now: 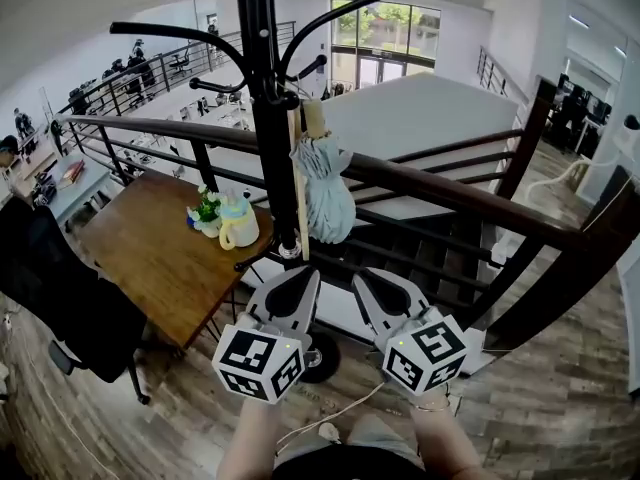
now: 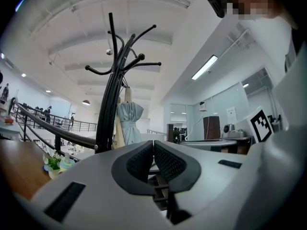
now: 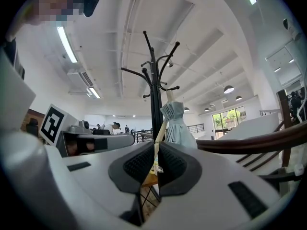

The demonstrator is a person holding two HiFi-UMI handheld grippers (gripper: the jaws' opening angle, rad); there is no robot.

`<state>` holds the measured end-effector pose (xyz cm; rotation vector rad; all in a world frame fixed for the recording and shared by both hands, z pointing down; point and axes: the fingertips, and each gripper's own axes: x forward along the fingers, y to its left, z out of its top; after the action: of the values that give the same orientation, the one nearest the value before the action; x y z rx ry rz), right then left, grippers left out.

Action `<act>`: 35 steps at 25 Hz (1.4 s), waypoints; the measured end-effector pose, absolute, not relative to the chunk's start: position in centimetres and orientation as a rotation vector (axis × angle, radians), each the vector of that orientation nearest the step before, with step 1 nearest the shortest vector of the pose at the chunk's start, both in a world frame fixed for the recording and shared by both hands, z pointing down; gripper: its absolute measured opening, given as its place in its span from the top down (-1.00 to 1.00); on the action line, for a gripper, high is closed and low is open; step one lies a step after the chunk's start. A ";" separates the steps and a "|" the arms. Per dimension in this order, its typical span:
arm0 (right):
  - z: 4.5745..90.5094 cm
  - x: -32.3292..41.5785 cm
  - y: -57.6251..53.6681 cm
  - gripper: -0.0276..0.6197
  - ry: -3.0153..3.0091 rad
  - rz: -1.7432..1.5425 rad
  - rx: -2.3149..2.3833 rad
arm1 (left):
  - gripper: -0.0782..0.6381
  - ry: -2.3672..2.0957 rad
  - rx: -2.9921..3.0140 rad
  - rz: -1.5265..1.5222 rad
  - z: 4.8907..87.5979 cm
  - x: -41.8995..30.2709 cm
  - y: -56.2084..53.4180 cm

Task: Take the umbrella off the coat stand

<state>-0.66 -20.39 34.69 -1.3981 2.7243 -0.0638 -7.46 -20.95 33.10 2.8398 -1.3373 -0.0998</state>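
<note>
in front of the coat stand point(image 1: 262, 88), left gripper point(image 1: 303, 280) and right gripper point(image 1: 368, 280) jaws are shut, holding nothing; approaching unopened could knock the hanging umbrella point(image 1: 323, 186) or rock the stand.

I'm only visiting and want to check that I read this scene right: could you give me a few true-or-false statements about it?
1. The folded umbrella hangs on the coat stand. True.
2. The left gripper is clamped on the umbrella. False: its jaws are shut on nothing, short of the stand.
3. The right gripper has its jaws together. True.
4. The wooden table is bare. False: a small flower plant and a pale jug stand on it.
</note>
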 end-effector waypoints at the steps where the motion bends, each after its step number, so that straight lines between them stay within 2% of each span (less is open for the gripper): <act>1: 34.7 -0.6 -20.8 0.82 2.724 -0.066 -1.398 | 0.73 -1.353 2.843 -0.094 33.0 -7.4 -21.2; 4: 34.5 -0.3 -21.8 0.81 2.734 -0.066 -1.395 | 0.73 -1.398 2.829 -0.106 32.5 -7.7 -22.0; 8: 34.3 -0.8 -23.5 0.58 2.756 -0.068 -1.352 | 0.73 -1.493 2.804 -0.094 32.3 -8.5 -23.2; 21: 30.4 -0.4 -31.0 0.21 2.787 0.018 -1.260 | 0.73 -1.681 2.712 -0.200 29.7 -8.9 -27.7; 35: 29.9 -2.8 -37.4 0.09 2.936 -0.089 -1.045 | 0.73 -1.861 2.638 -0.248 28.3 -10.0 -31.1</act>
<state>-2.75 -37.45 29.87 -1.0450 2.9365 -0.0893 -10.02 -31.05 28.26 2.6382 -1.8610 -0.2477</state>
